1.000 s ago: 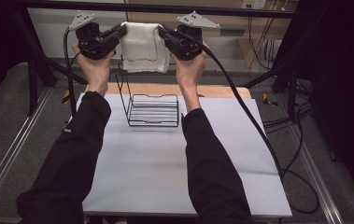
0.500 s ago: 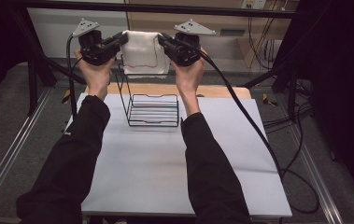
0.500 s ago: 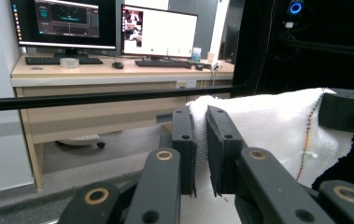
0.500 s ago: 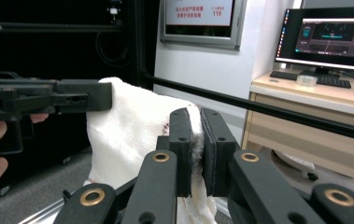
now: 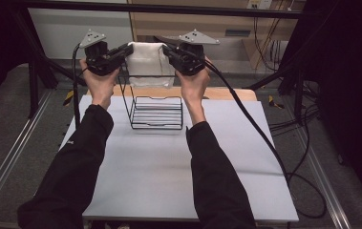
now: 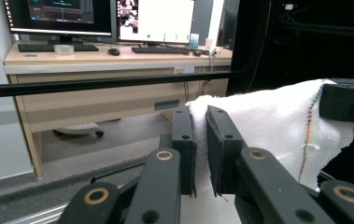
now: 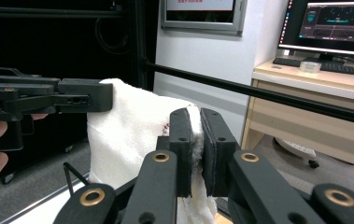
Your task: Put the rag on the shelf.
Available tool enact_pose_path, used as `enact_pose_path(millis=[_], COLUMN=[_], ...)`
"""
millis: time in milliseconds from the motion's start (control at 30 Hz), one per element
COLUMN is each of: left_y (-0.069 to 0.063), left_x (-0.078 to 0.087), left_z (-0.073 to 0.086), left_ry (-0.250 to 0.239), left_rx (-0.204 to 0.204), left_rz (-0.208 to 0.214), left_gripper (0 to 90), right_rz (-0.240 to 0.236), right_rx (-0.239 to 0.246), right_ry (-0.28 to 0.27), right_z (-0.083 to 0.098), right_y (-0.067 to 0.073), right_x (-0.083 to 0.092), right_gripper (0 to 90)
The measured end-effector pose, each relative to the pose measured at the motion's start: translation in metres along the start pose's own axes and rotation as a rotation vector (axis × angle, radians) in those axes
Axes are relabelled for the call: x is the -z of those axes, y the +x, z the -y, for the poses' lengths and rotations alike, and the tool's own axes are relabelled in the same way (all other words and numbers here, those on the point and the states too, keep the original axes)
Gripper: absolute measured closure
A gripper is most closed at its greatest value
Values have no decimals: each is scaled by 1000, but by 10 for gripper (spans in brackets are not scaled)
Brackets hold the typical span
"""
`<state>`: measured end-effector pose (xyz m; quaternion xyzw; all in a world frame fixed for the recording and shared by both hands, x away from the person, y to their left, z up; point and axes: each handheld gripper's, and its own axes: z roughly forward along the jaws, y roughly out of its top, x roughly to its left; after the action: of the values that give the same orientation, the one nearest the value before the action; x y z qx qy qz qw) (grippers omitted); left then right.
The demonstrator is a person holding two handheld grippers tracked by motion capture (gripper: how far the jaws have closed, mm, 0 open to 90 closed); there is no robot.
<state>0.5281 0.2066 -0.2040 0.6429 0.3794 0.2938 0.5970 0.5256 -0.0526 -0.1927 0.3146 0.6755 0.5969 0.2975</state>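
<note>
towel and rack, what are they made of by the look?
Towel: soft white woven cloth, likely cotton terry; fuzzy nap, limp folds, and a coloured stitched line near one edge. Rack: thin bent wire, probably metal with a black coating; slim rods, open frame, and no bare shine showing.

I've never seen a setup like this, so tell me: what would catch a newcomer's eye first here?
First, the white towel, stretched in the air between two black hand-held grippers, the left gripper and the right gripper, each clamped on an upper corner. It hangs above a black wire rack standing at the far end of a white table.
</note>
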Motion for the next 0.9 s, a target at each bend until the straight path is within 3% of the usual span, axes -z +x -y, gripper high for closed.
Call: enact_pose_path(millis=[900], left_y=[-9], left_x=[19], left_z=[16], left_ry=[24], left_rx=[-18], left_rz=[32], left_gripper=[815], right_rz=[-20], right_rx=[9], right_ry=[34], right_z=[17], right_y=[11], right_x=[17], right_gripper=[836])
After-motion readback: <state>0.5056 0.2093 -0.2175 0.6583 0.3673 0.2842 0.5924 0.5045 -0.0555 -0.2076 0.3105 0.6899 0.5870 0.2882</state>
